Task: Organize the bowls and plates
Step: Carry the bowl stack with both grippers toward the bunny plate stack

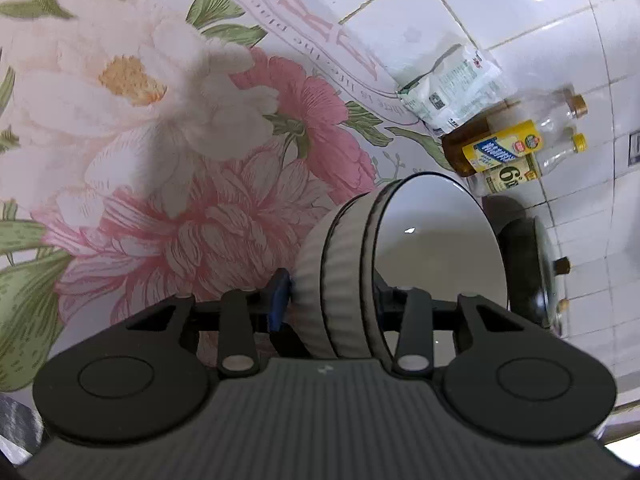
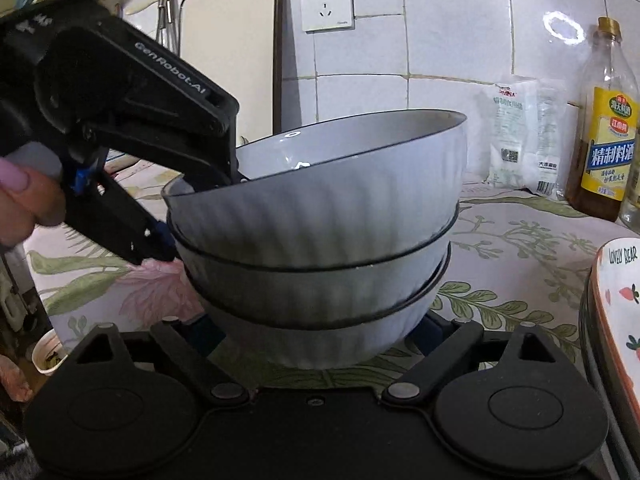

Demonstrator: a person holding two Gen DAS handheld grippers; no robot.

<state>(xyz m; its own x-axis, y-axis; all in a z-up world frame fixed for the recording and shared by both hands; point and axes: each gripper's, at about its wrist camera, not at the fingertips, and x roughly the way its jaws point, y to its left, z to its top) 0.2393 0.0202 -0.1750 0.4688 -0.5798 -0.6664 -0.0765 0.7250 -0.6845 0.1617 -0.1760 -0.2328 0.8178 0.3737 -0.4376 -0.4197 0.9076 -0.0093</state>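
Across the counter lies a floral tablecloth (image 2: 520, 248) printed with pink blooms and green leaves, backed by a white tiled wall (image 2: 440, 40) with a socket (image 2: 327, 4).

Near the middle of the cloth stands a stack of three ribbed white bowls (image 2: 316, 264) with dark rims. The two lower bowls sit level and nested. The top bowl (image 2: 340, 200) is tilted, its right rim raised and its left rim low.

At the left side of the stack, the left gripper (image 2: 200, 216) straddles the rims: one black finger reaches down inside the top bowl, the other, blue-padded, lies against the outer walls. In its own wrist view the jaws stand partly closed on the stacked rims (image 1: 344, 280); whether the pads actually press the walls cannot be confirmed from either view. A person's fingers (image 2: 24, 196) hold this tool.

The right gripper (image 2: 320, 332) sits low in front of the stack with its jaws spread wide to either side of the bottom bowl's base; the fingertips are largely hidden behind the bowl, and no contact is visible.

At the right edge, part of a strawberry-print plate (image 2: 616, 280) shows. By the wall stand an oil bottle (image 2: 606, 136) and a white packet (image 2: 520, 136).
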